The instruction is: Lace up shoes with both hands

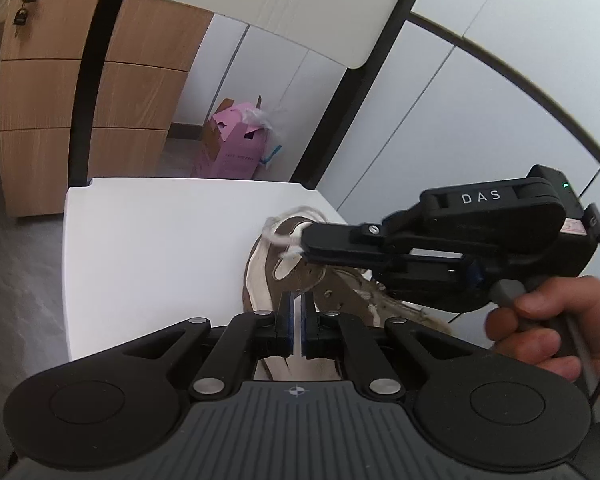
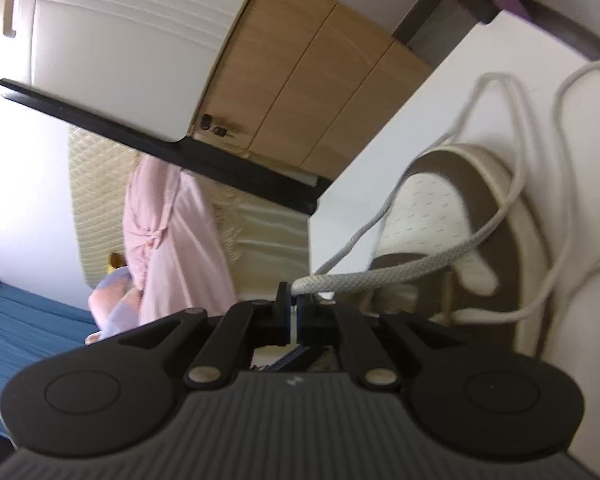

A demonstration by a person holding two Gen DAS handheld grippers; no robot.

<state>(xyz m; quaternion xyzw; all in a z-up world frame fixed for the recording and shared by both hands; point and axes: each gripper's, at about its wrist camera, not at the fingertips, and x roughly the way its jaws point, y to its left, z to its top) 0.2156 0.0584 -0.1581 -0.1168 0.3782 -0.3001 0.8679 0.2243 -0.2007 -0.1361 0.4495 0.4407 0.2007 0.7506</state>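
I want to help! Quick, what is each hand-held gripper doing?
Left hand-held gripper: closed, holding nothing I can see.
Right hand-held gripper: closed on the shoelace.

One shoe [image 2: 460,240], two grippers (perhaps one lace [image 2: 380,272]).

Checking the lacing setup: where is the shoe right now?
The shoe lies on the white chair seat near its right edge, just ahead of both tools in both views.

We see soft, even daylight in both fisheye views, with no hard shadows. The white chair seat [image 1: 148,240] glares close to overexposure. Straight lines bow strongly at the edges, where corners fall dark. The lace [image 2: 380,272] shows slight motion blur, and the bedding [image 2: 100,184] washes out pale and soft.
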